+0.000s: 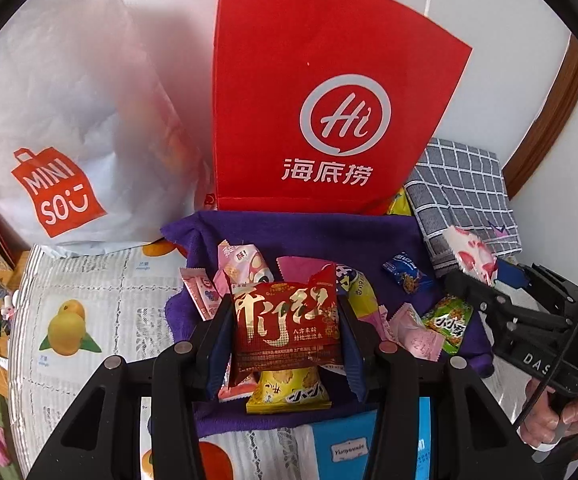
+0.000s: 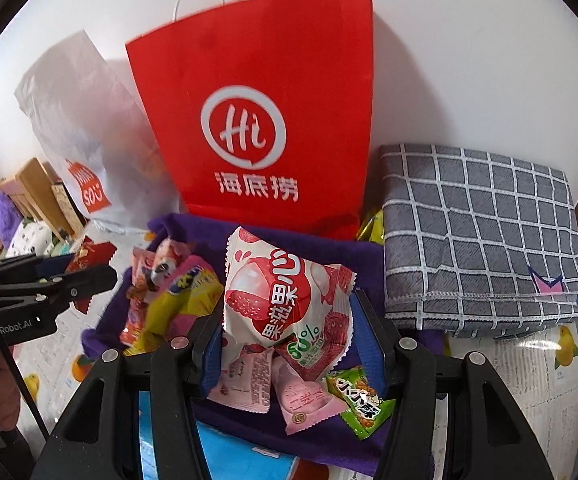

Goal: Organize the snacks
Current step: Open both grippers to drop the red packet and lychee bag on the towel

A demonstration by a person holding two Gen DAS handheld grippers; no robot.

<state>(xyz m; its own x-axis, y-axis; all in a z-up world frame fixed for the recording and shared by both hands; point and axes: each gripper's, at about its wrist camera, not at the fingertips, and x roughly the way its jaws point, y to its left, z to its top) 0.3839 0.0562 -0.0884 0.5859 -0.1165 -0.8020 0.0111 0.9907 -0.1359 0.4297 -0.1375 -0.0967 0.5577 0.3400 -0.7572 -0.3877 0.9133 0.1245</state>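
Observation:
My left gripper (image 1: 285, 320) is shut on a red snack packet with gold lettering (image 1: 287, 328), held above a purple cloth (image 1: 329, 236) strewn with several snack packets. My right gripper (image 2: 285, 320) is shut on a white and pink lychee jelly packet (image 2: 285, 300), held over the same cloth (image 2: 193, 232). A red Haidilao paper bag (image 1: 321, 92) stands upright behind the cloth; it also shows in the right wrist view (image 2: 257, 112). A white Miniso bag (image 1: 61, 128) stands to its left. The right gripper with its packet shows at the right of the left wrist view (image 1: 485, 276).
A folded grey checked cloth (image 2: 477, 240) lies right of the purple cloth. The table has a fruit-print cover (image 1: 89, 312). A green packet (image 2: 363, 400) and a pink packet (image 2: 305, 404) lie below my right gripper. A blue box (image 1: 341, 448) sits at the near edge.

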